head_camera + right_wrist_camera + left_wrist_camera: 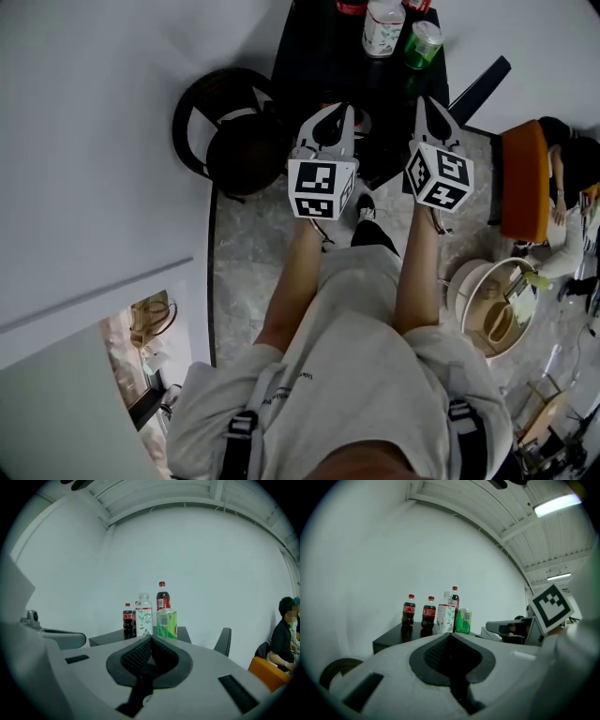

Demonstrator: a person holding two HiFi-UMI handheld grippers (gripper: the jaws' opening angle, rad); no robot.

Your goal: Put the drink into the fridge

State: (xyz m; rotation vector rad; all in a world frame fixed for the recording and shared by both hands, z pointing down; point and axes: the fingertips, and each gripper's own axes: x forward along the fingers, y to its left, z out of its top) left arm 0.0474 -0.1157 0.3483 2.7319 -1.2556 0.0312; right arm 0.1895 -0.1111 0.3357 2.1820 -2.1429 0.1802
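Operator: White wall behind, black table (309, 56) in front. Where are the drinks?
Inspector: Near the table's right edge. The green can (424, 42) is nearest, the leaf-label bottle (382, 26) stands just beside it, and the cola bottles (408, 610) are farther back.
Operator: Jaw condition?
Inspector: Left gripper (336, 111): jaws together, nothing between them. Right gripper (427, 101): jaws together, nothing between them. Both are side by side, short of the drinks, touching none.

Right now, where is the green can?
In the head view the green can stands on the black table at the top, just right of the white-labelled bottle and ahead of the right gripper.
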